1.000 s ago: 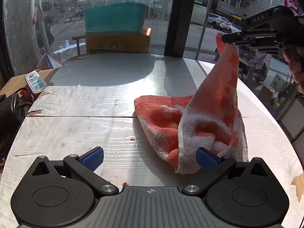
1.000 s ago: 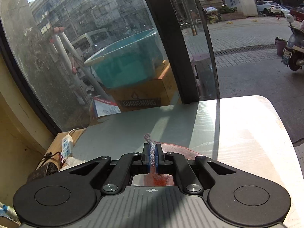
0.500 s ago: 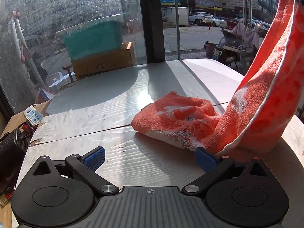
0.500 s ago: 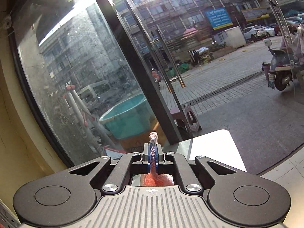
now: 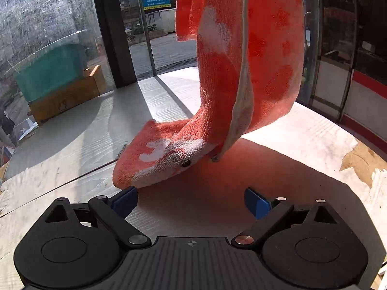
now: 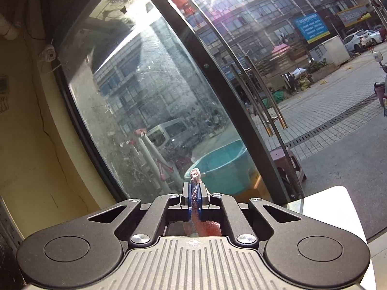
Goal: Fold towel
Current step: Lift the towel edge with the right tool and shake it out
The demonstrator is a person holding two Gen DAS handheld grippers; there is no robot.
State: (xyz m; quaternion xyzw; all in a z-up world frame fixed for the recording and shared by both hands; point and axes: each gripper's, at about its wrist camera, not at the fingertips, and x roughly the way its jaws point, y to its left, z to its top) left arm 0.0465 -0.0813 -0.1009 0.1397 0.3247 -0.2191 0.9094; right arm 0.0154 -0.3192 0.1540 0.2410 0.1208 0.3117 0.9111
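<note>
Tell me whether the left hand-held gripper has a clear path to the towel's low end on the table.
Probably yes. The left hand-held gripper, jaws closing with nothing between them, sits just short of the towel, with only bare table between. The right hand-held gripper holds the other end high.

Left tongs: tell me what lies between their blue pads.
Left wrist view: only bare table. The closing left tongs hold nothing; the towel lies just beyond their pads.

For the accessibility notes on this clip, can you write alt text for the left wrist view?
An orange terry towel with white patterning hangs from above the frame, its lower end resting on the pale wood-grain table. The left gripper sits just before that end, its blue-padded jaws closing with nothing yet between them. Behind are glass doors and a sunlit street.
</note>
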